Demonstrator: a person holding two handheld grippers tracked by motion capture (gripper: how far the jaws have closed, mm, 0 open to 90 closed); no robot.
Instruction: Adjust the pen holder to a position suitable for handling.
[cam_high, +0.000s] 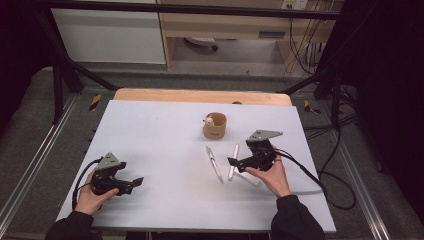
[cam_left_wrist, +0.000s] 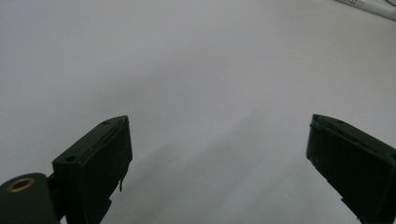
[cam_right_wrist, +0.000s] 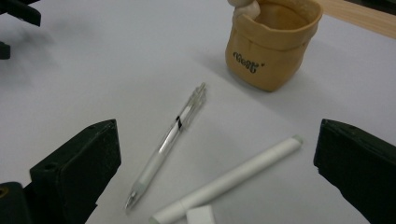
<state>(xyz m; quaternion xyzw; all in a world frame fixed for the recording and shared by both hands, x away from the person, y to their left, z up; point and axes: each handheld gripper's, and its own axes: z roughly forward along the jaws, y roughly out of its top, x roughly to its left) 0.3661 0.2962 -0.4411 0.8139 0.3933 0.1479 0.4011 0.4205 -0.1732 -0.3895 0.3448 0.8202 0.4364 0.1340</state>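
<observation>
A clear pen (cam_high: 214, 164) (cam_right_wrist: 170, 135) and a white marker (cam_high: 233, 161) (cam_right_wrist: 233, 179) lie side by side on the white table (cam_high: 160, 145), right of centre. Behind them stands a tan pouch-like cup (cam_high: 214, 126) (cam_right_wrist: 271, 42) with a small pale object at its rim. My right gripper (cam_high: 233, 162) (cam_right_wrist: 217, 135) is open, low over the table, its jaws wide on either side of the pen and marker without touching them. My left gripper (cam_high: 136, 181) (cam_left_wrist: 217, 140) rests open at the front left, with bare table between its jaws.
A small white block (cam_right_wrist: 200, 215) lies at the marker's near end. A wooden strip (cam_high: 200, 96) runs along the table's far edge. Cables (cam_high: 320, 180) trail off the right side. Black frame rails surround the table.
</observation>
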